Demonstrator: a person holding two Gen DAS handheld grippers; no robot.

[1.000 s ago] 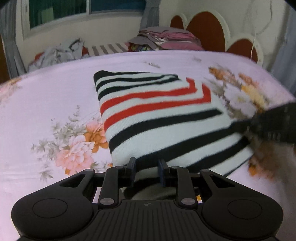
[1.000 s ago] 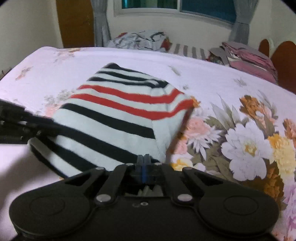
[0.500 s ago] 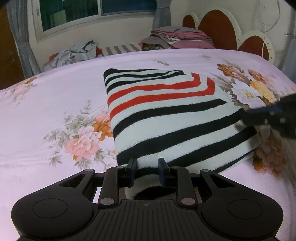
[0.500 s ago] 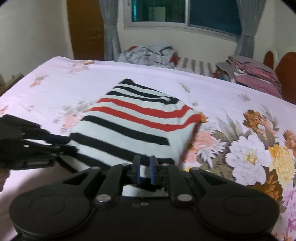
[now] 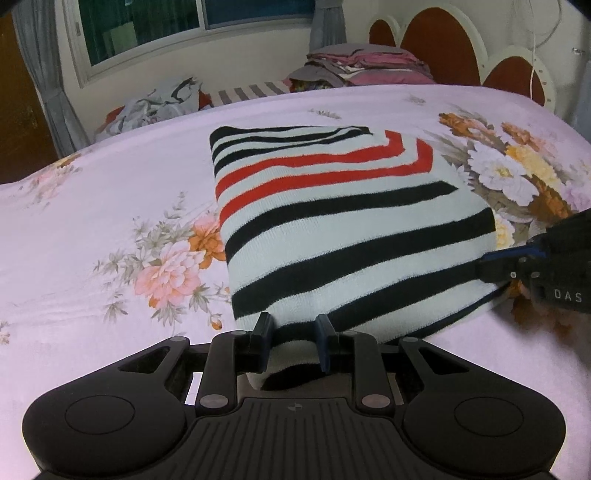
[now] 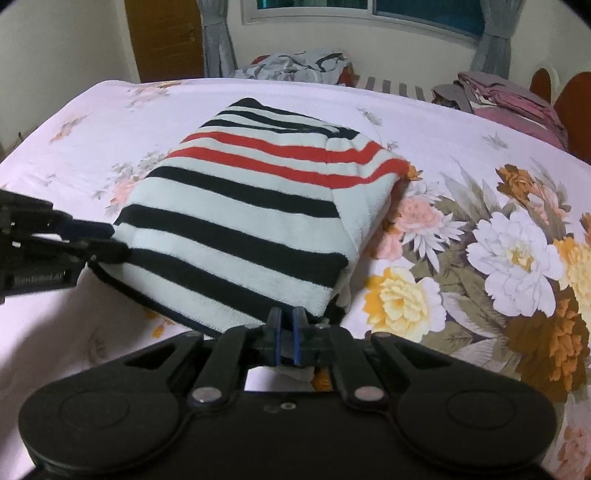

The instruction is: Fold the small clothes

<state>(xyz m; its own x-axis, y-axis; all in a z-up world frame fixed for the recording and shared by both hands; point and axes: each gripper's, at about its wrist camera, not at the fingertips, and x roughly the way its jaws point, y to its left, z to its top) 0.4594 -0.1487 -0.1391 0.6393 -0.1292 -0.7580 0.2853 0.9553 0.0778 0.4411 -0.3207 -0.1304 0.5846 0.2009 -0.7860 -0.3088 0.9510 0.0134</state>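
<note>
The folded striped sweater lies on the bed, near corners pinched by left claw and right claw.

A home bedroom: floral-sheeted bed, headboard, curtained window.

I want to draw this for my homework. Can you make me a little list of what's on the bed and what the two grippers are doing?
Main thing: striped sweater, folded, white with black and red stripes
Resting on: pink floral bedsheet
Left gripper: clamped on the sweater's near edge
Right gripper: shut on the sweater's other near corner
Far side: pile of folded clothes by the headboard, crumpled clothes under the window
</note>
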